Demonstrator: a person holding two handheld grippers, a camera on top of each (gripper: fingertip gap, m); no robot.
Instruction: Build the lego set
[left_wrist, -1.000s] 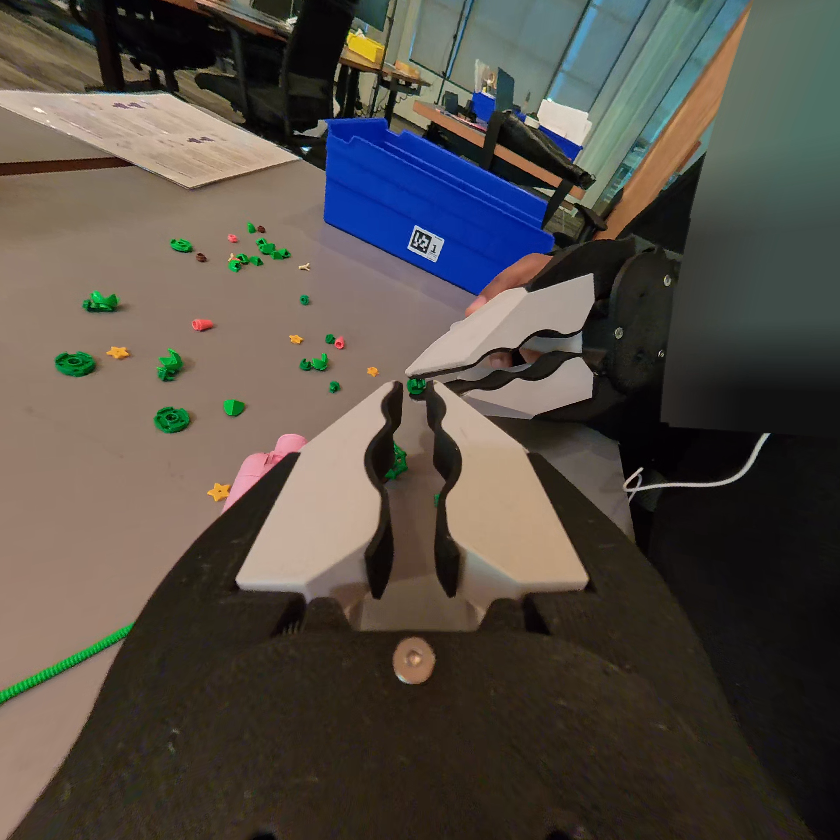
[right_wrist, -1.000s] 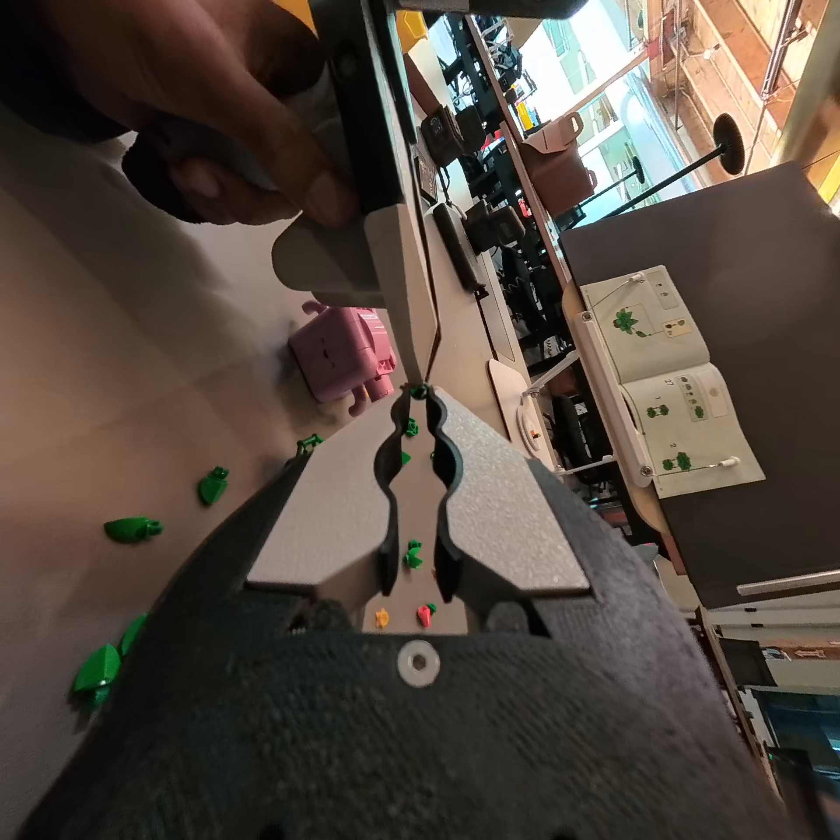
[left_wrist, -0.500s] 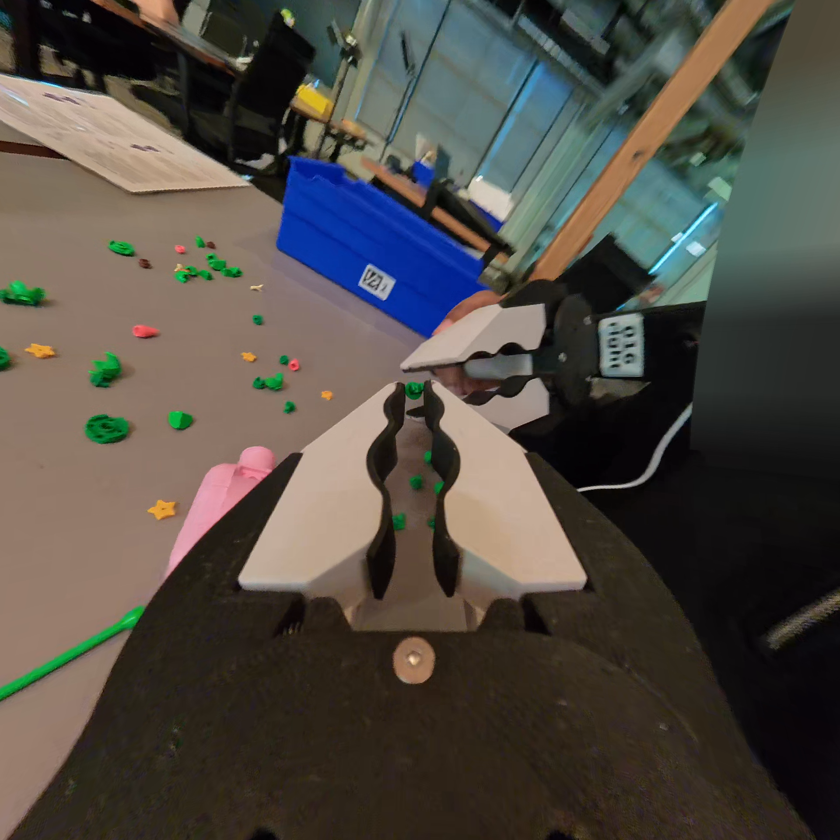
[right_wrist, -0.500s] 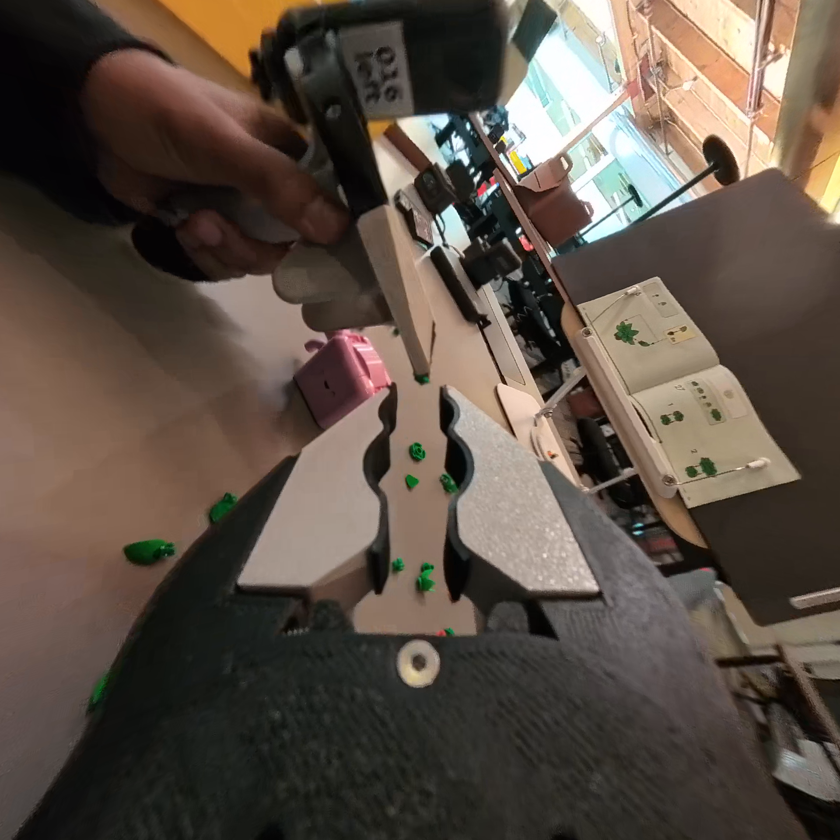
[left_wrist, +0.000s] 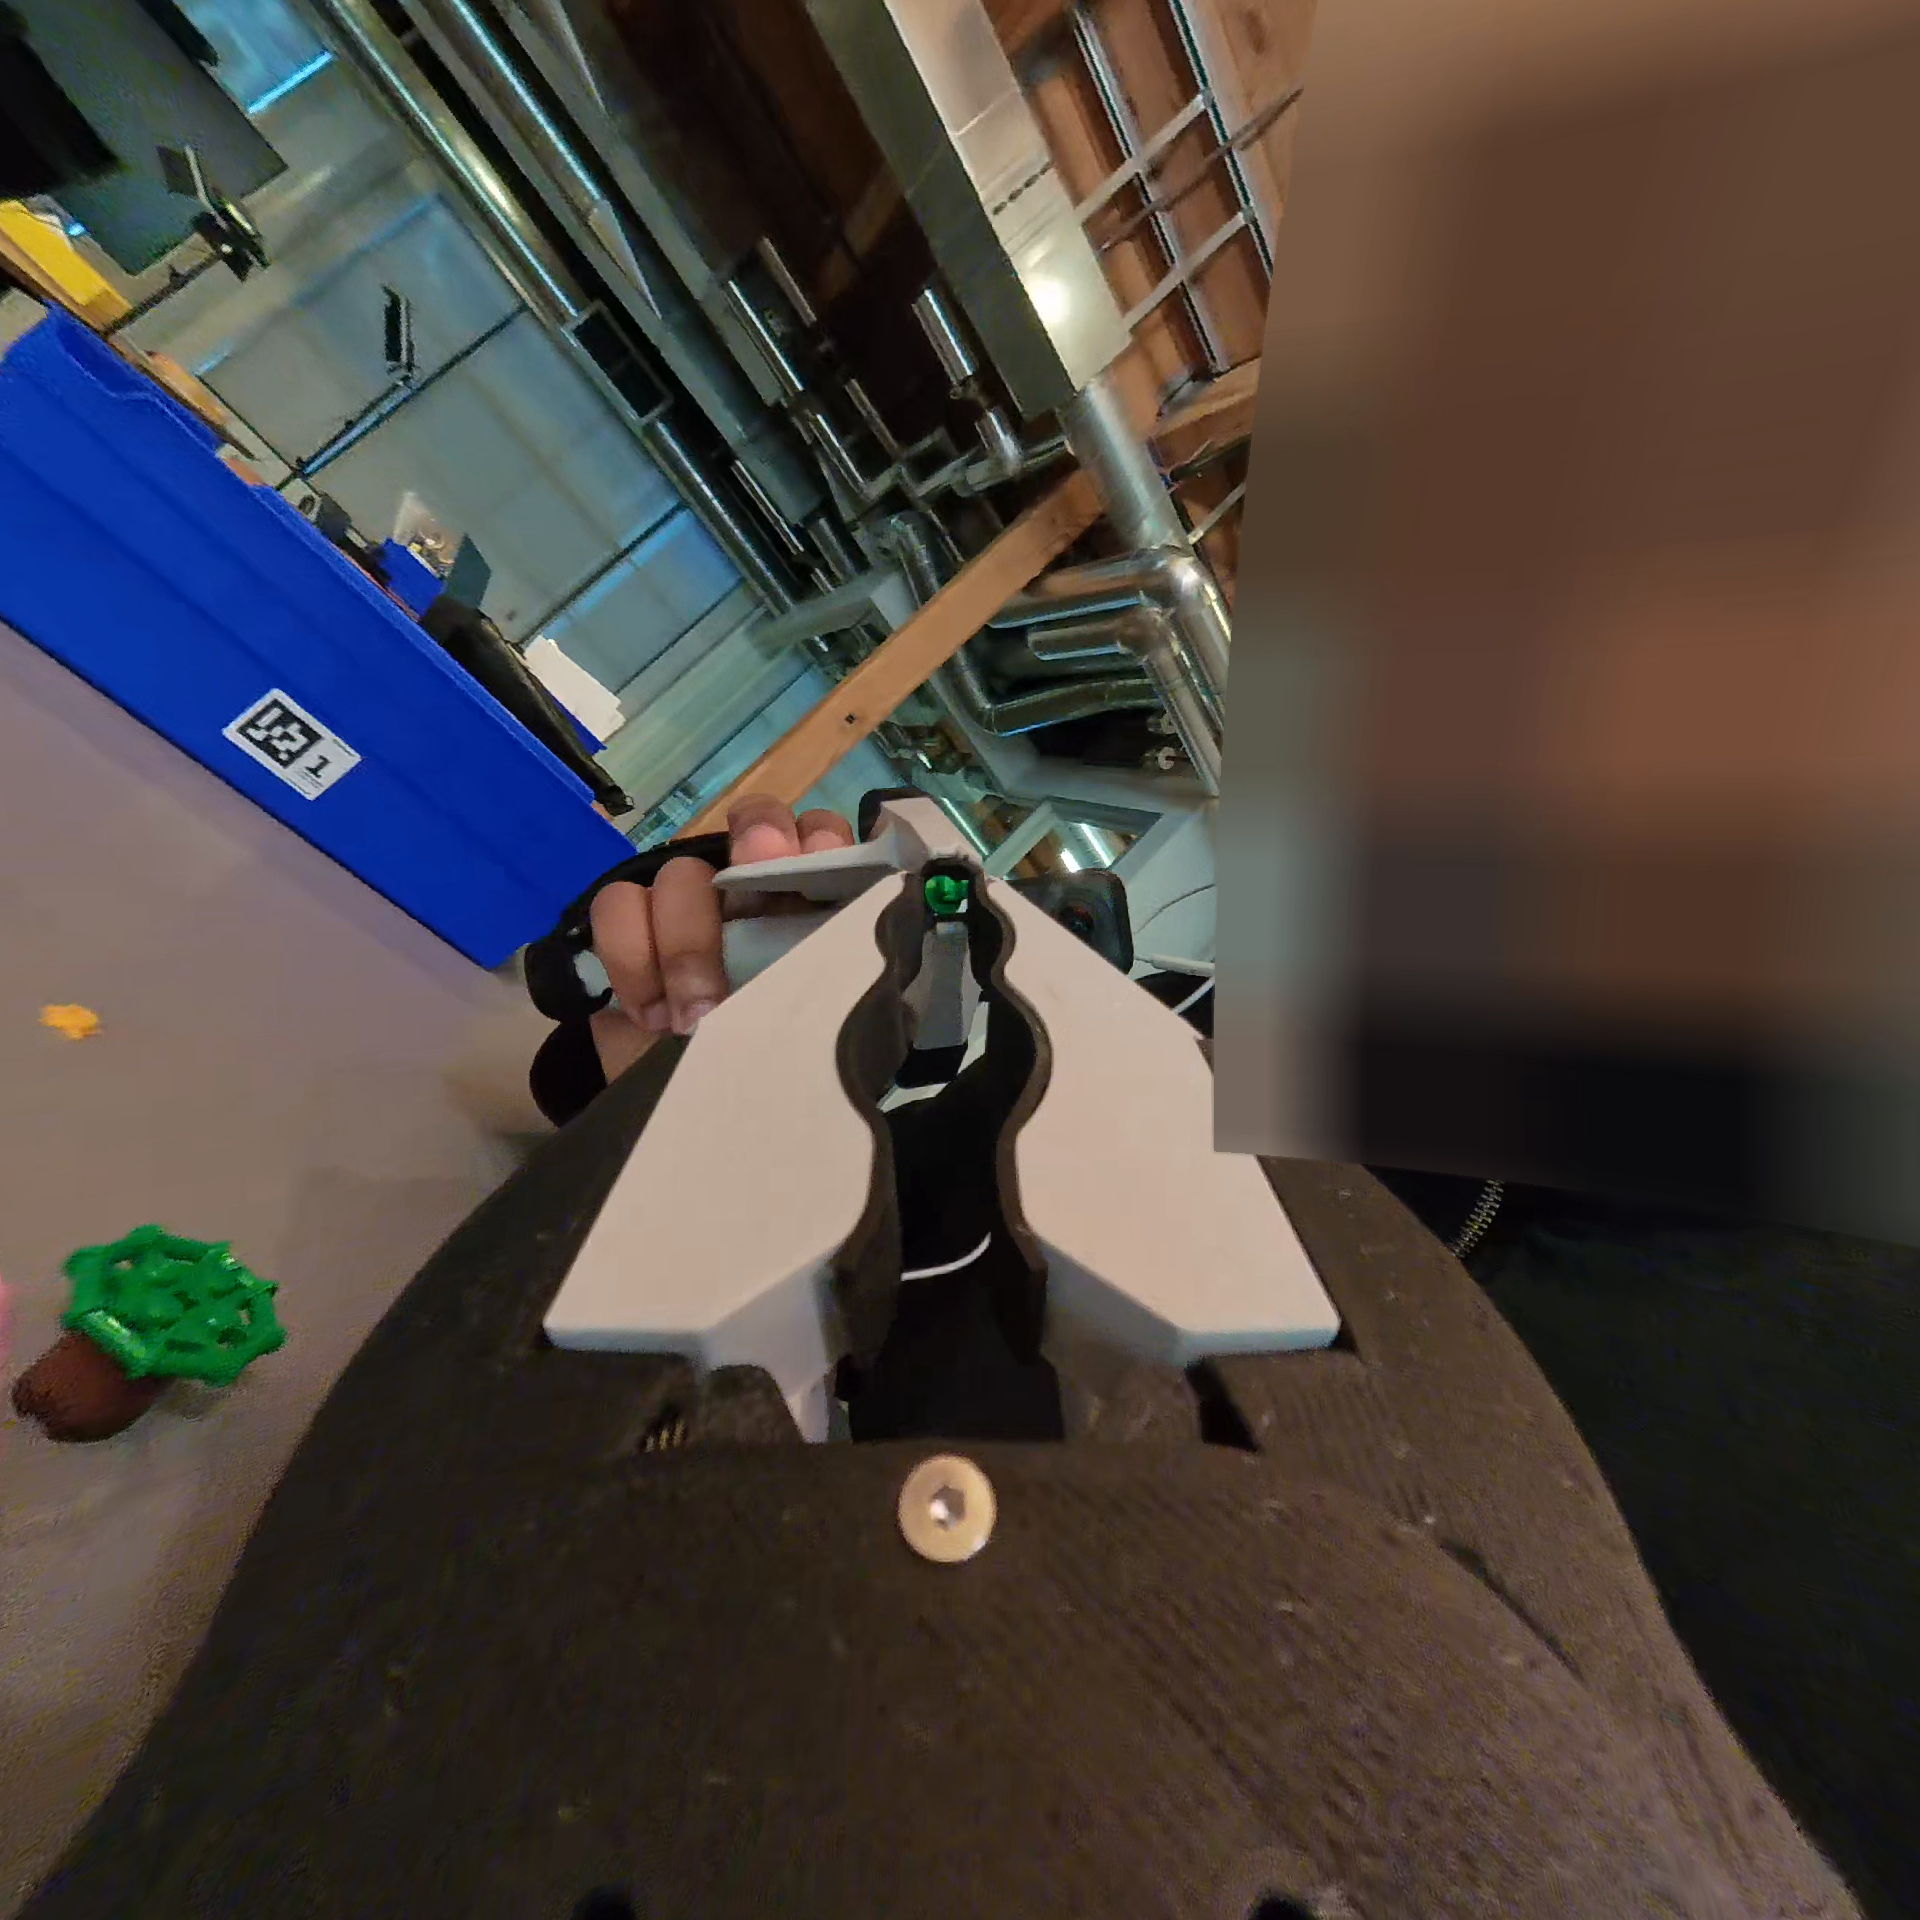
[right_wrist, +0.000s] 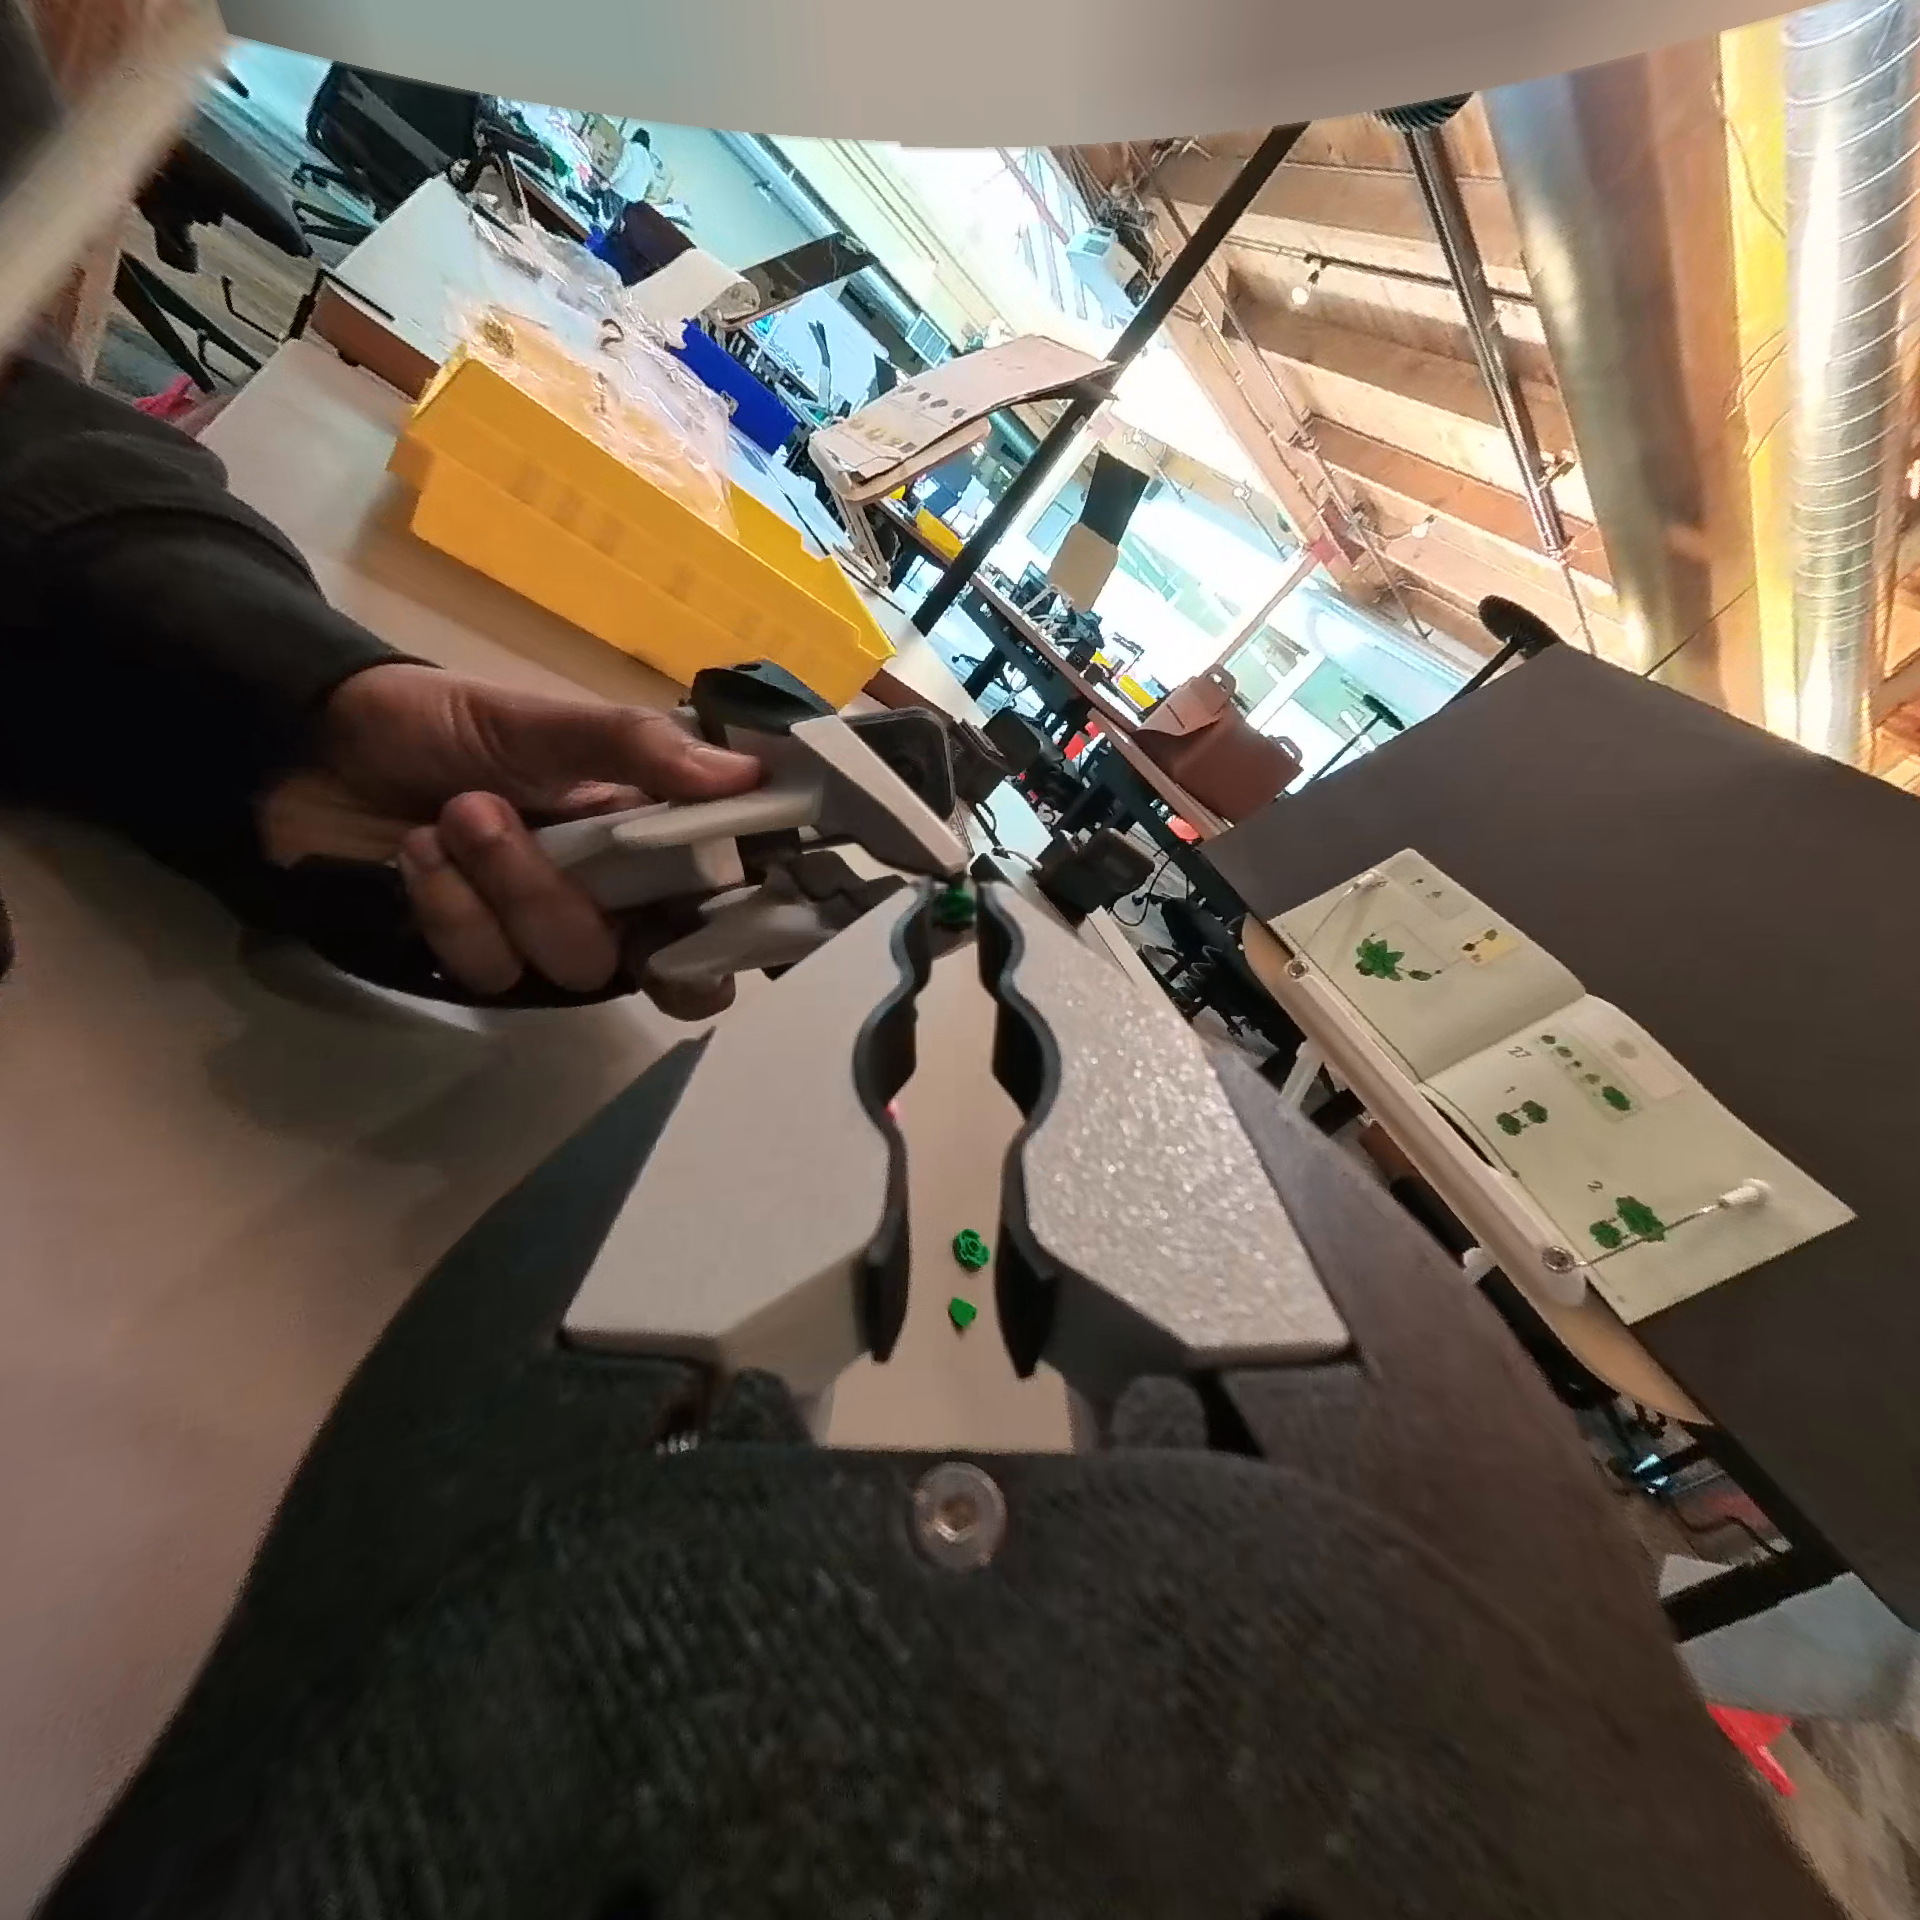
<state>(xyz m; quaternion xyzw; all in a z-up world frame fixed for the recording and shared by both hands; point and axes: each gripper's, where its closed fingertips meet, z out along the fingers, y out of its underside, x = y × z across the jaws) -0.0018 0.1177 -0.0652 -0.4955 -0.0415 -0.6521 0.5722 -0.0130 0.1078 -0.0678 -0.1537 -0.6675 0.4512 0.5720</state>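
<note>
one small green lego piece (left_wrist: 947, 891) sits pinched at the meeting tips of your two grippers, left gripper (left_wrist: 945, 896) and right gripper (right_wrist: 951, 906) both pressed onto it above the table (right_wrist: 208, 1195), two loose green pieces (right_wrist: 968, 1249) lying below.

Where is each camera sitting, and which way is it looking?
Left wrist view: sits on the left gripper, looking along its grey fingers, tilted up past the blue plastic bin to ceiling pipes; the other hand shows.
Right wrist view: sits on the right gripper, facing the yellow trays and open instruction booklet; a hand and dark sleeve show.
Shared: the tiny green lego piece where both tips meet.
</note>
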